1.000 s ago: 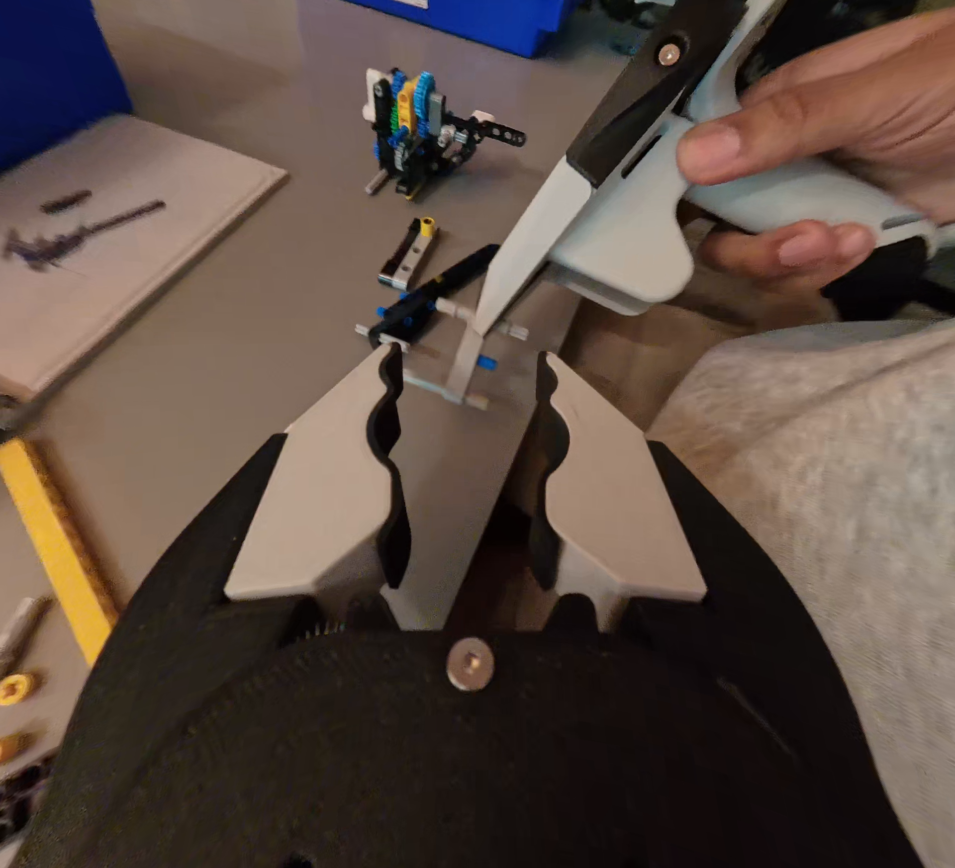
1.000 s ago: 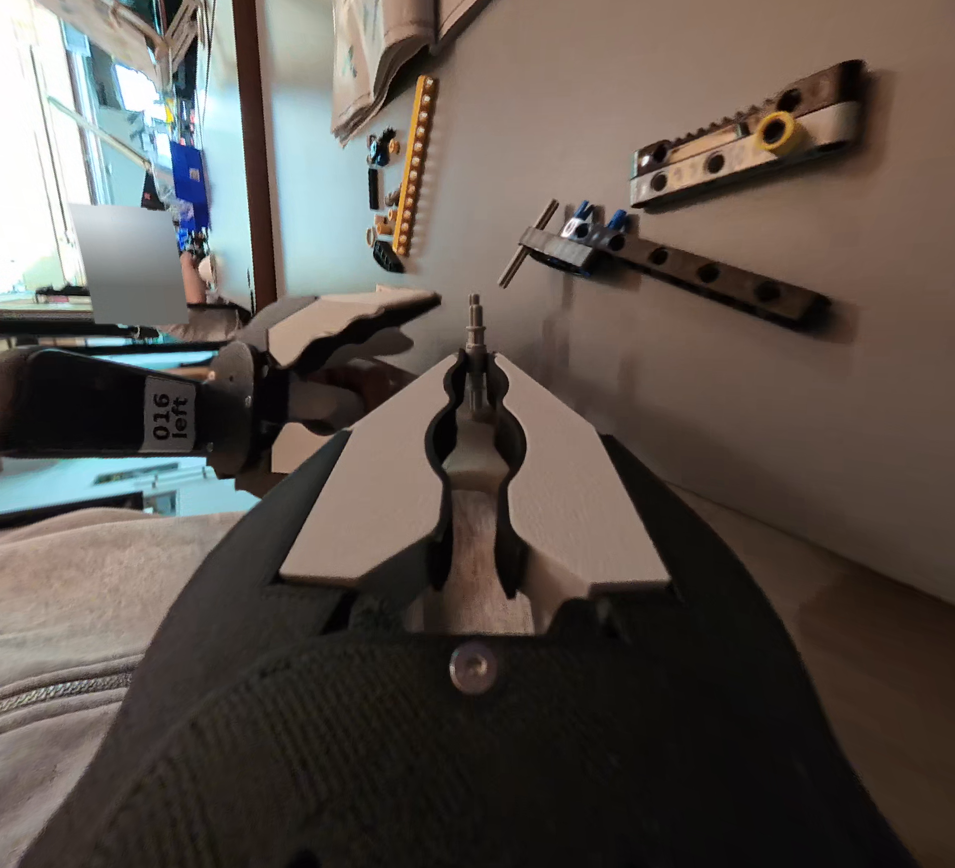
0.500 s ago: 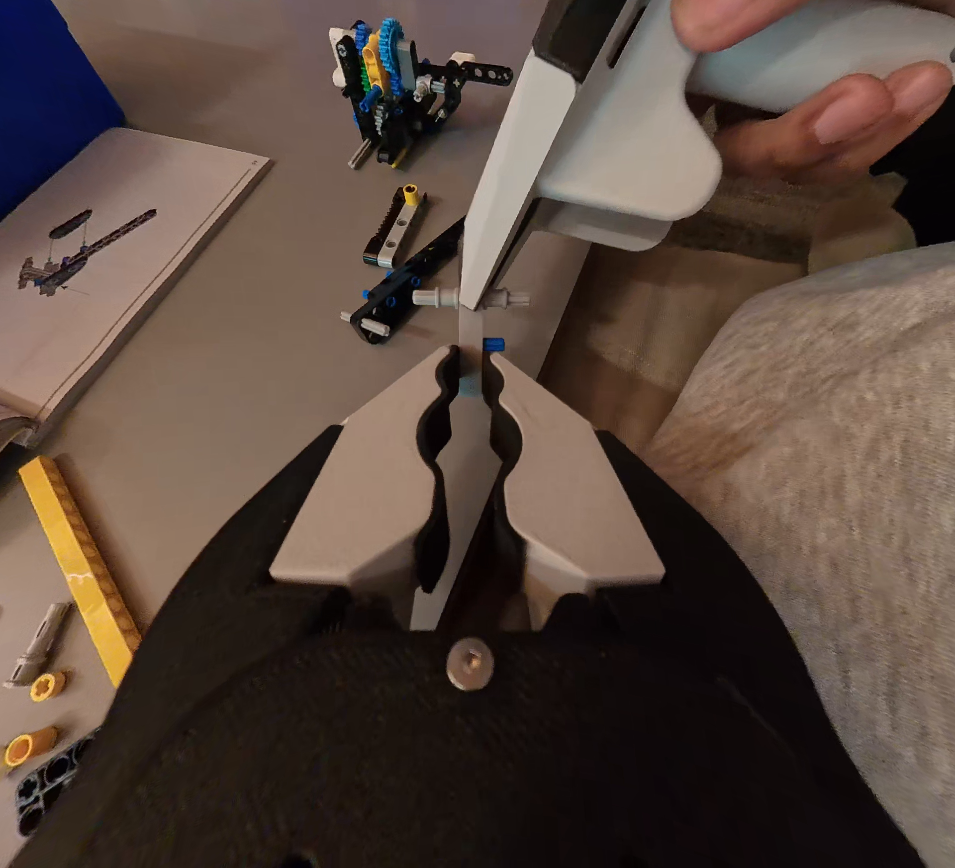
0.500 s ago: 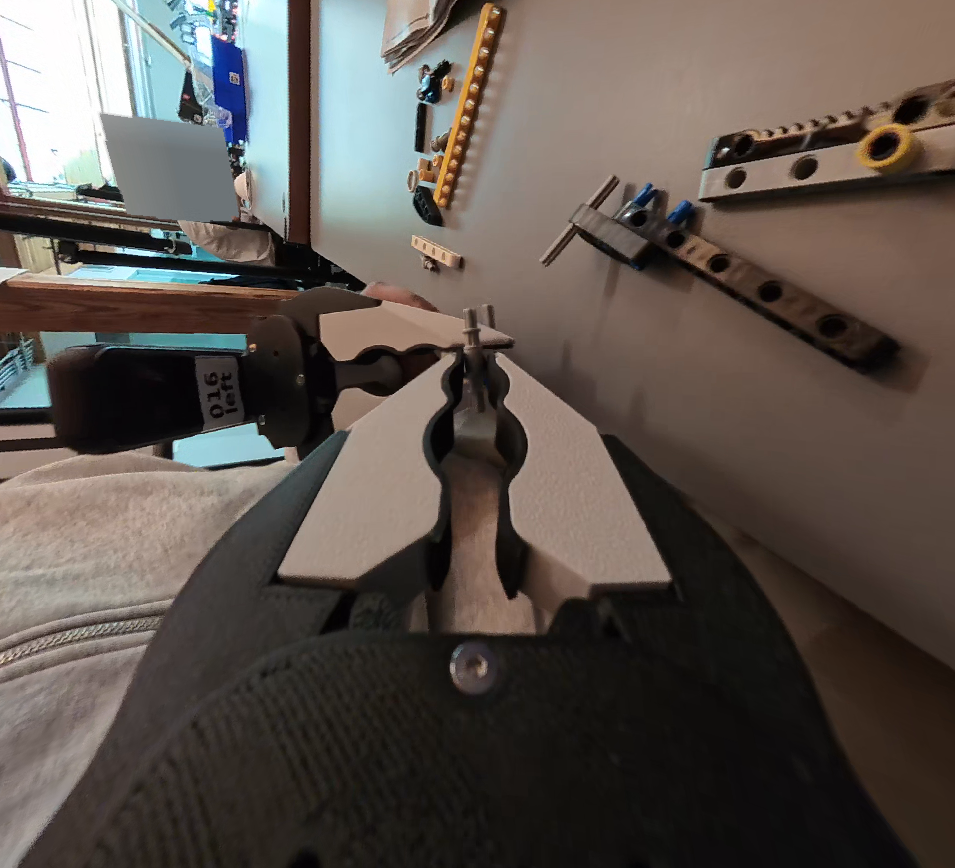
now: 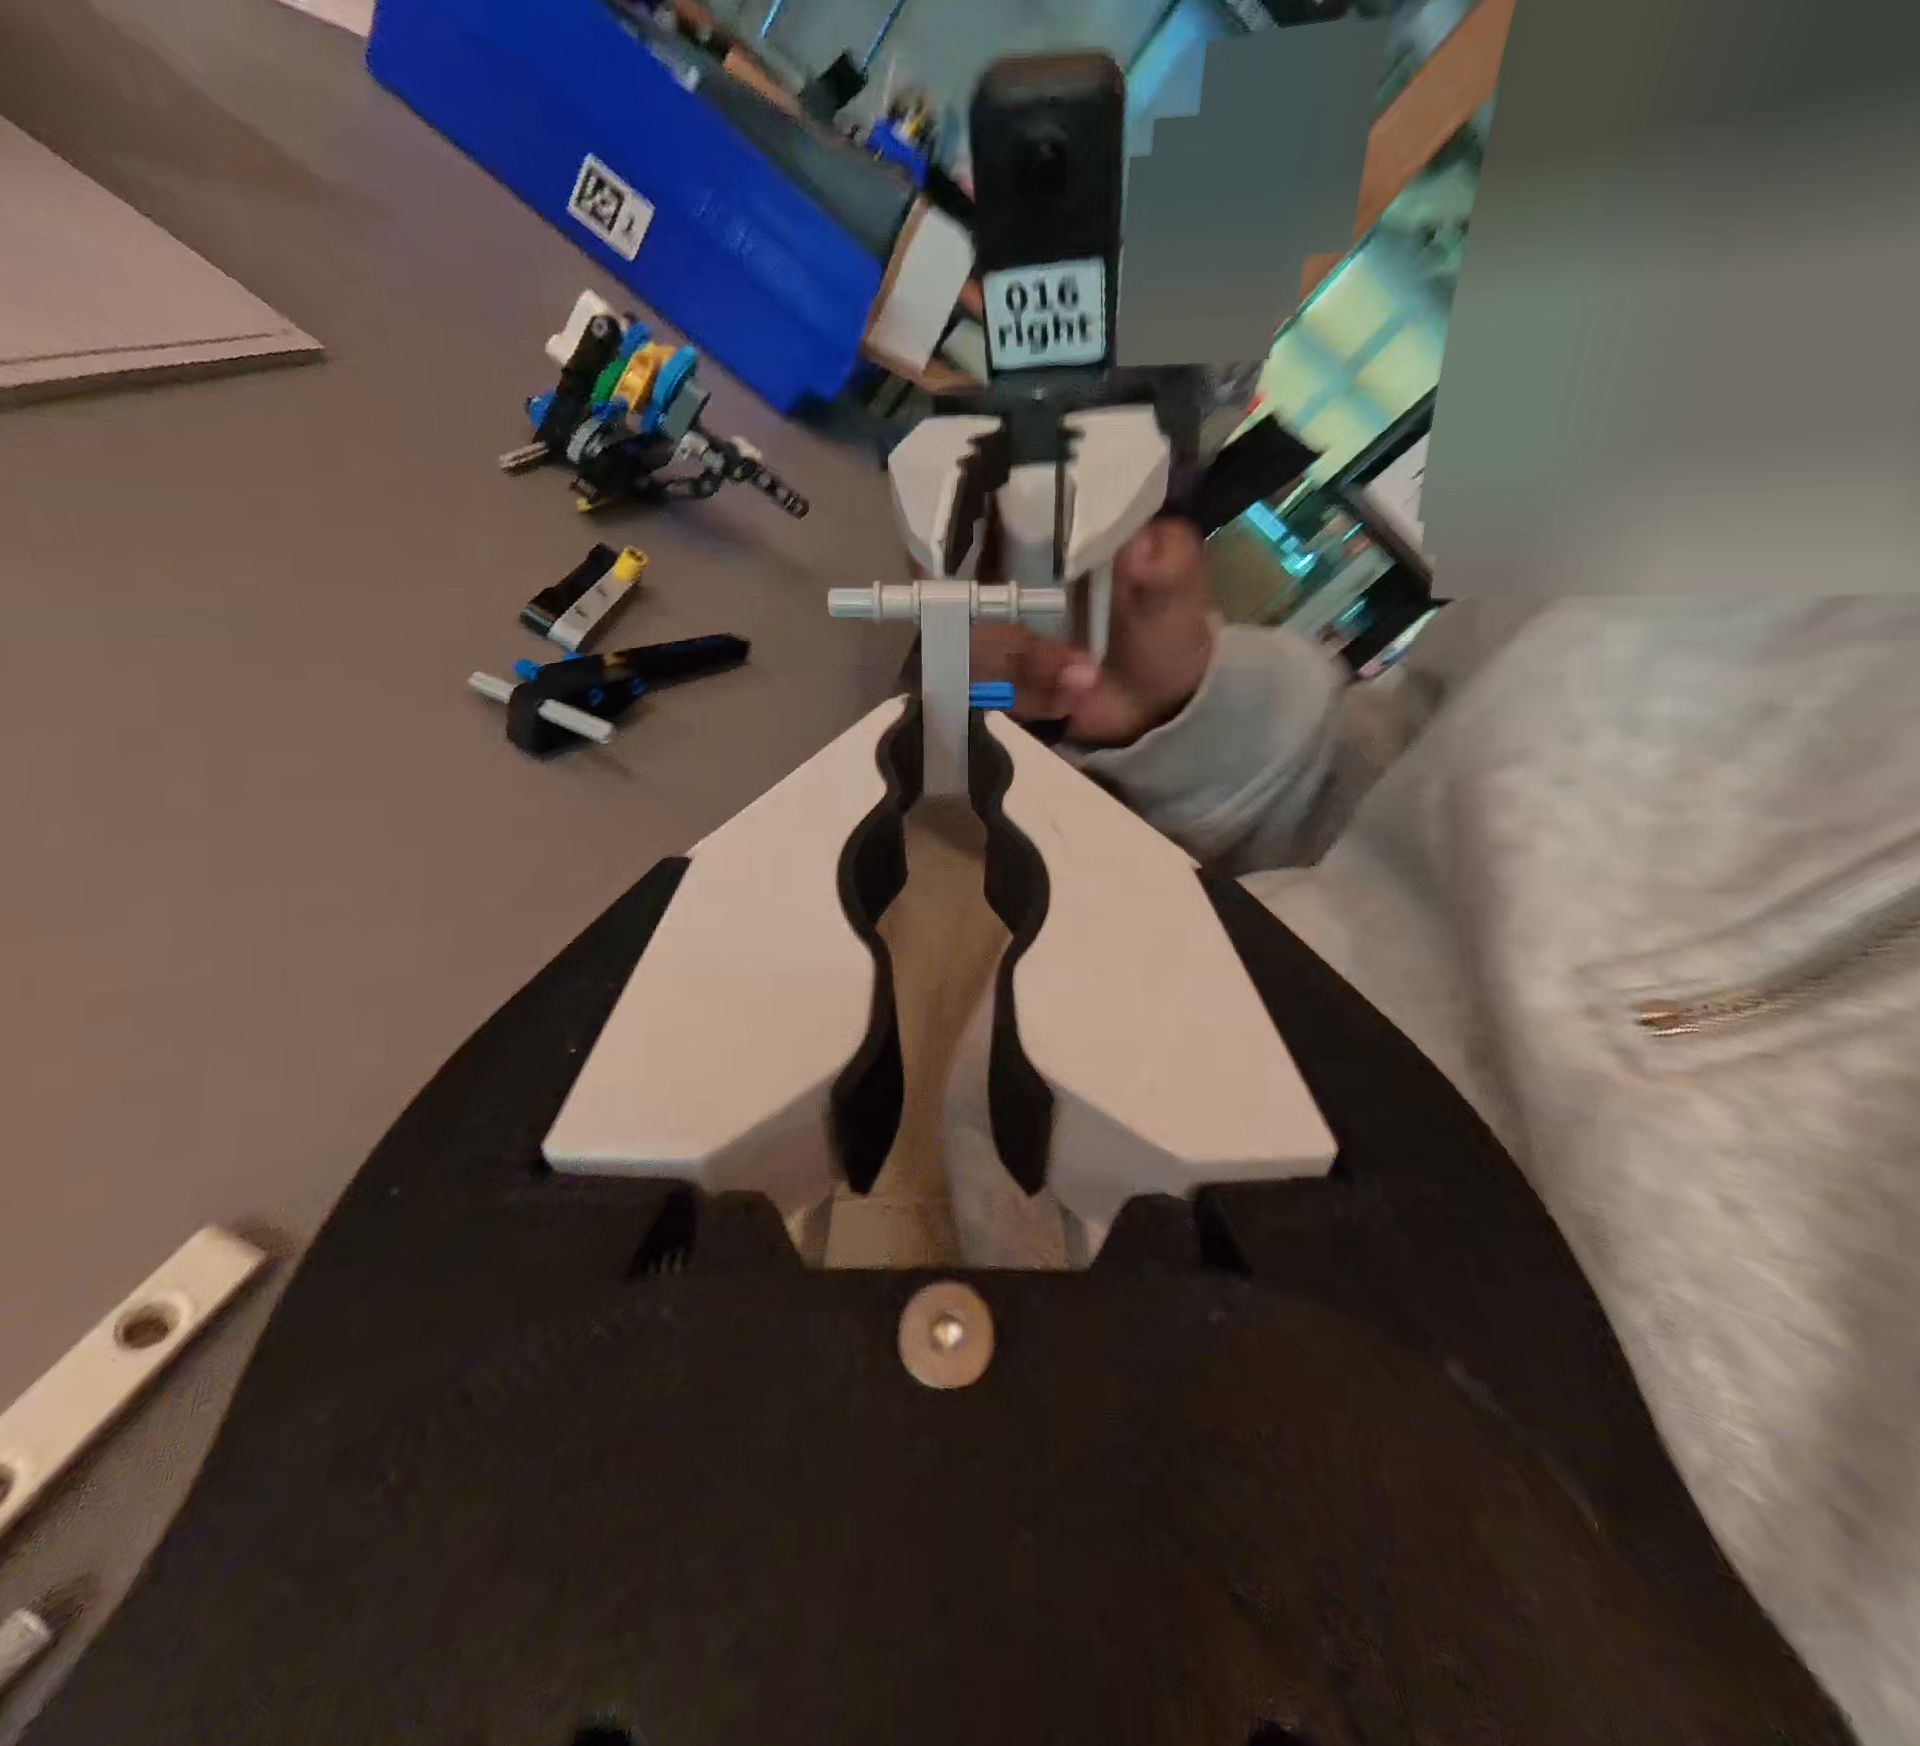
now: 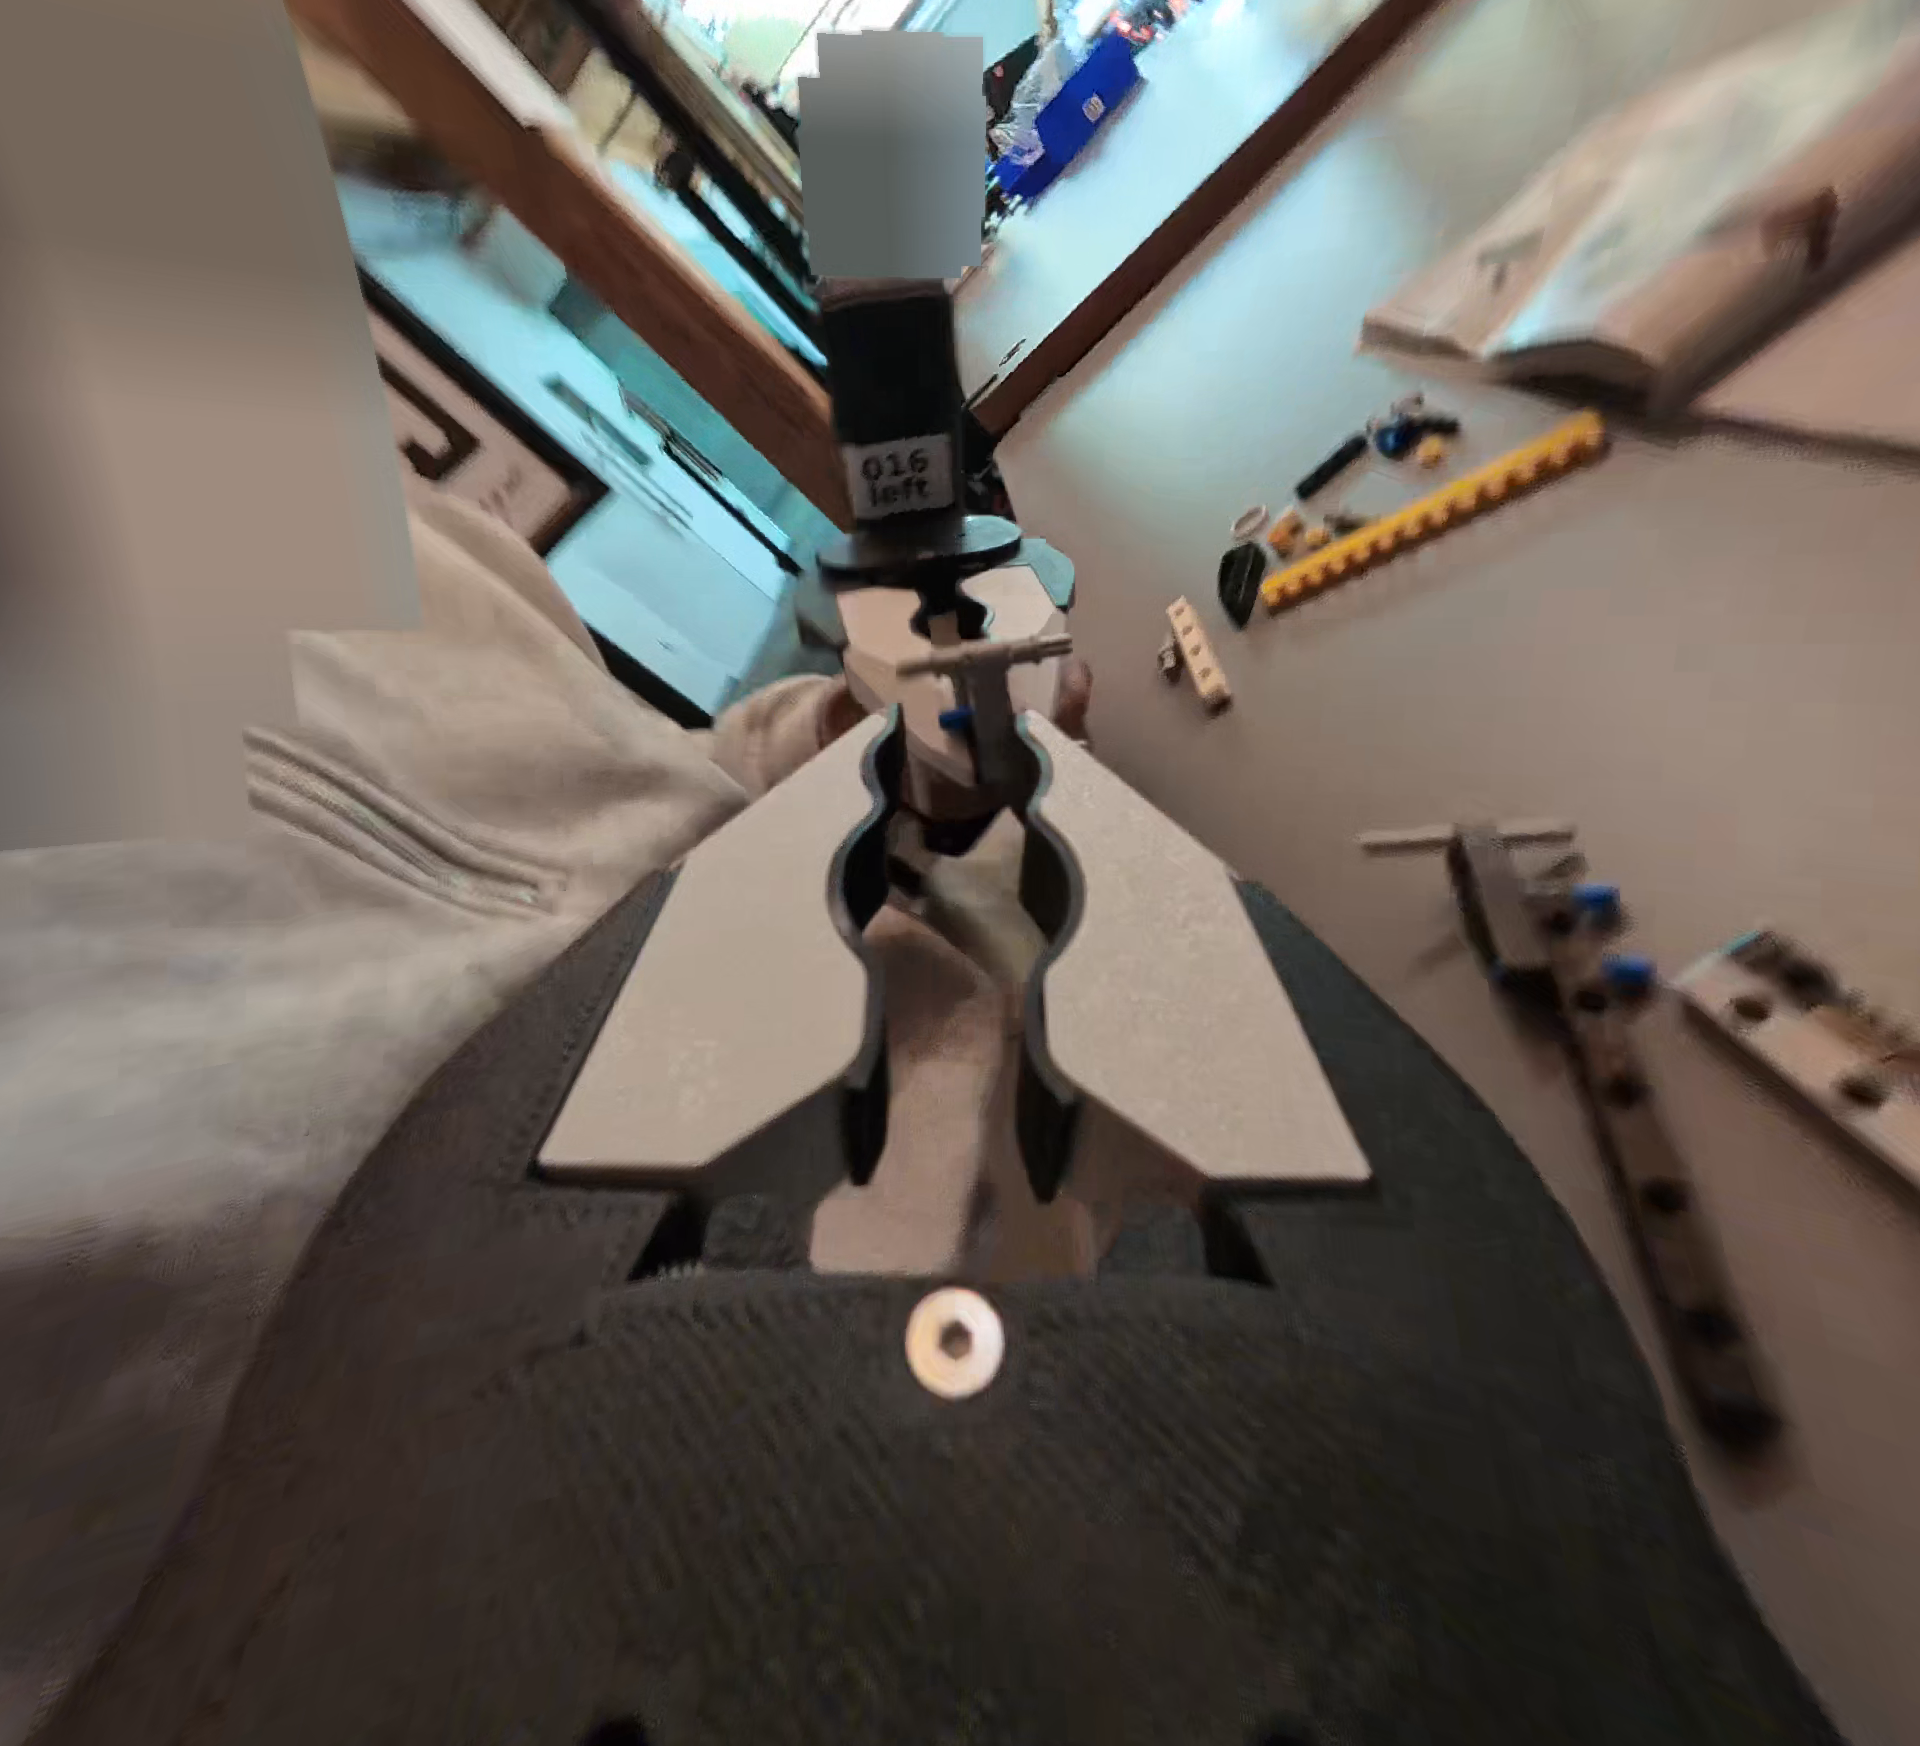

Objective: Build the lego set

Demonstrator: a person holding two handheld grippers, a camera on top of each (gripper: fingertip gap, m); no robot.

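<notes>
Smooth grey T-shaped lego piece (image 5: 943, 657)

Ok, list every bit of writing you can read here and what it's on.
I don't quote writing; here is what bears it.
White label on the far black camera, left wrist view: legible.
White tag, right wrist view: legible.
Code sticker on blue bin: small mark.
Booklet: blurred.

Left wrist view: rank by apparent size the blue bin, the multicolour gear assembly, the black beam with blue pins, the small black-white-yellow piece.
1. Blue plastic bin, though farthest away.
2. Multicolour gear assembly.
3. Black beam with blue pins, close to the assembly in extent; order unsure.
4. Small black-white-yellow piece.
</notes>
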